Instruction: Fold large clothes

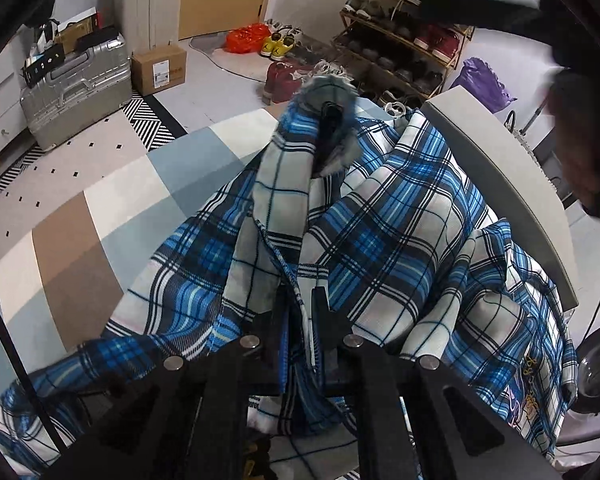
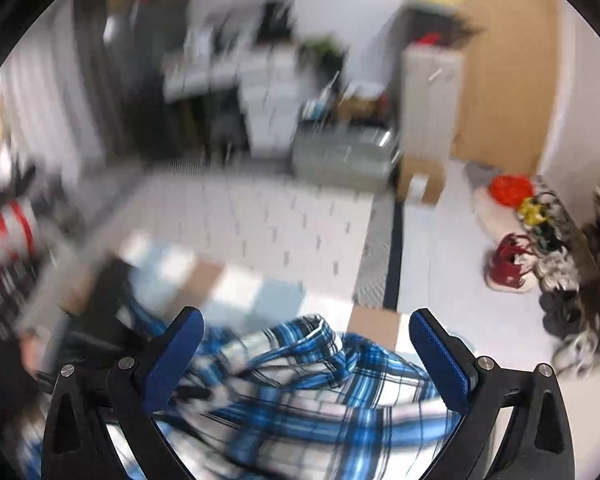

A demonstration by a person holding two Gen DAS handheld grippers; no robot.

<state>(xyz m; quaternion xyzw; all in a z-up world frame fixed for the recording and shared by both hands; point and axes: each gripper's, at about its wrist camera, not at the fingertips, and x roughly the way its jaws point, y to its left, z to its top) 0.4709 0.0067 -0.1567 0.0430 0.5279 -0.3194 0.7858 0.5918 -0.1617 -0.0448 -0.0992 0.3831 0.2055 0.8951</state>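
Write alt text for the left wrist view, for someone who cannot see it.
The left gripper is shut on a bunched blue, white and black plaid shirt, lifting it over a bed covered in pale colour blocks. Behind are a silver suitcase, a cardboard box and a shoe rack.

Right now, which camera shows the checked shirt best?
The left wrist view: the blue plaid shirt is sharp, its folds clear. The right wrist view shows it blurred, between the open right claw.
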